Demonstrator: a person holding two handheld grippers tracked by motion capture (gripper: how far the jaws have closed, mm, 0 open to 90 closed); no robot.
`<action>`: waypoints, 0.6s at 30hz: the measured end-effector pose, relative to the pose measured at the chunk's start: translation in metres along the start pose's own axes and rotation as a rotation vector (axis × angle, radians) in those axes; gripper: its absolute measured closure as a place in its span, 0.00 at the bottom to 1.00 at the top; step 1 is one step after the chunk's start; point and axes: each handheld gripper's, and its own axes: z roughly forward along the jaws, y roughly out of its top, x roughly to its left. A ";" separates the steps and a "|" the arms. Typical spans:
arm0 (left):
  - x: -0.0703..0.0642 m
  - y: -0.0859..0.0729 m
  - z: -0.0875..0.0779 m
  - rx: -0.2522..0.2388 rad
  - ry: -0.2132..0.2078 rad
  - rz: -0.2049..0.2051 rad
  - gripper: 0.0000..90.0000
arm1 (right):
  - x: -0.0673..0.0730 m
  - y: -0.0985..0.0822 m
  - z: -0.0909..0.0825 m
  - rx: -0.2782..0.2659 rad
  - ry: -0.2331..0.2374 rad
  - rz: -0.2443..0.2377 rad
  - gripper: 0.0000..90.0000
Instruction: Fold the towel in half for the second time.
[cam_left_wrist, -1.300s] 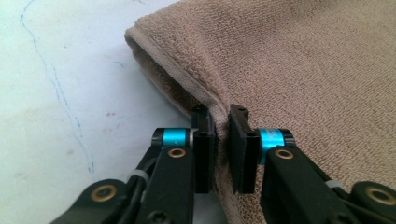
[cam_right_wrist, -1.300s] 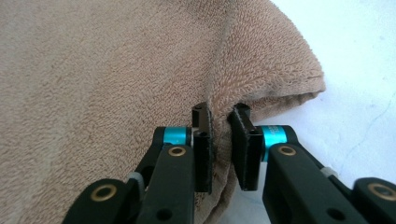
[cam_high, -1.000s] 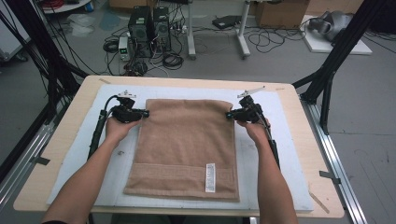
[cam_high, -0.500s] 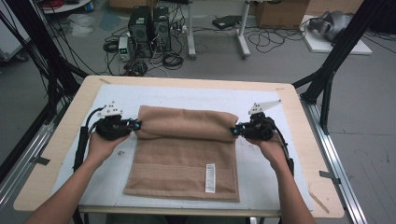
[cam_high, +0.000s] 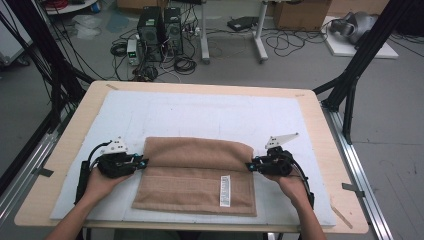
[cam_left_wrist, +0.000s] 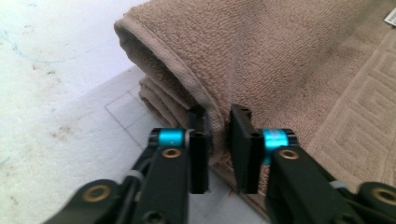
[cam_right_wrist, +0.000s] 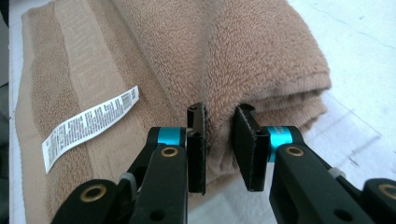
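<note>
Both claws easing open, L claw (cam_left_wrist: 218, 142) & R claw (cam_right_wrist: 219, 144) w/ towel (cam_high: 197, 172) edge between

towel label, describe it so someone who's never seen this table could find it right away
On the wooden table lies a white mat, and on its near half a tan towel with its far part folded over. The label is a narrow white strip with dark print on the towel's flat near part, towards the right gripper. It is the one white thing on the tan cloth.
</note>
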 end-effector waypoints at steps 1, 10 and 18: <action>0.000 0.000 -0.001 0.003 0.006 0.002 0.81 | -0.001 -0.001 -0.002 -0.006 -0.007 0.002 0.82; 0.003 0.007 -0.012 -0.004 0.035 -0.006 0.57 | -0.002 0.003 -0.023 -0.048 -0.066 0.008 0.65; 0.012 0.030 -0.015 -0.038 0.051 -0.009 0.53 | -0.005 0.028 -0.028 -0.059 -0.114 -0.021 0.53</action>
